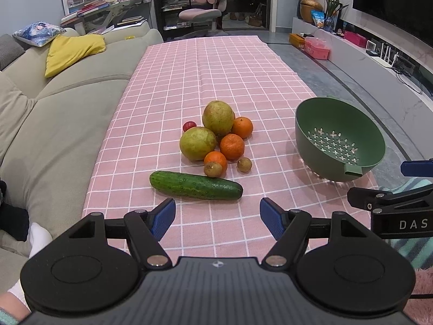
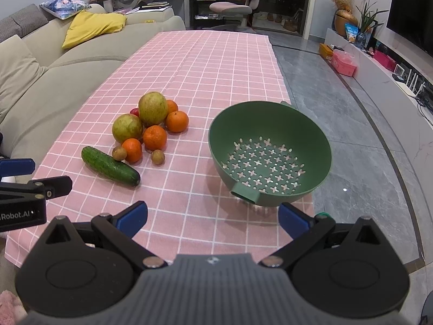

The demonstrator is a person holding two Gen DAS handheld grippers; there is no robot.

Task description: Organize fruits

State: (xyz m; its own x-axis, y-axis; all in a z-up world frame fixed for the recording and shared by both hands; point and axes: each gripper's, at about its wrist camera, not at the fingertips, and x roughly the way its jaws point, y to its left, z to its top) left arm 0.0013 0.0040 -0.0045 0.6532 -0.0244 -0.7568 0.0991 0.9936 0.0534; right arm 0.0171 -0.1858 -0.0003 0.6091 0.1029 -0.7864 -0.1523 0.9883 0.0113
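Pink checked cloth (image 1: pixel 216 62) covers the long table, and on it sits a close heap of produce. Two large green-yellow pears (image 1: pixel 218 117) (image 1: pixel 197 143) lie at the back and left of the heap, touching each other. Three oranges (image 1: pixel 242 127) (image 1: pixel 232 146) (image 1: pixel 215 160) press against them on the right and front, and a small red fruit (image 1: pixel 189 126) peeks out behind the left pear. Two small brown round fruits (image 1: pixel 213 169) (image 1: pixel 244 164) rest at the near edge of the heap, one touching the front orange, the other just beside it. A dark green cucumber (image 1: pixel 196 185) lies crosswise in front of the heap, close to the brown fruits.

To the right of the heap, well apart from it, stands a green colander bowl (image 2: pixel 322 146), tilted toward the cameras, with nothing inside it and its cross-shaped holes showing.

The left gripper (image 1: pixel 217 218) hangs low over the near end of the table, pointed along the cloth toward the cucumber; its blue-padded fingers (image 1: pixel 163 218) are spread wide with nothing between them. The right gripper (image 2: pixel 212 218) is level beside it, aimed between the heap and the colander, its blue fingers (image 2: pixel 132 216) likewise spread apart and holding nothing. Each gripper shows at the edge of the other's view, side by side. A grey sofa (image 1: pixel 54 108) runs along the table's left side.
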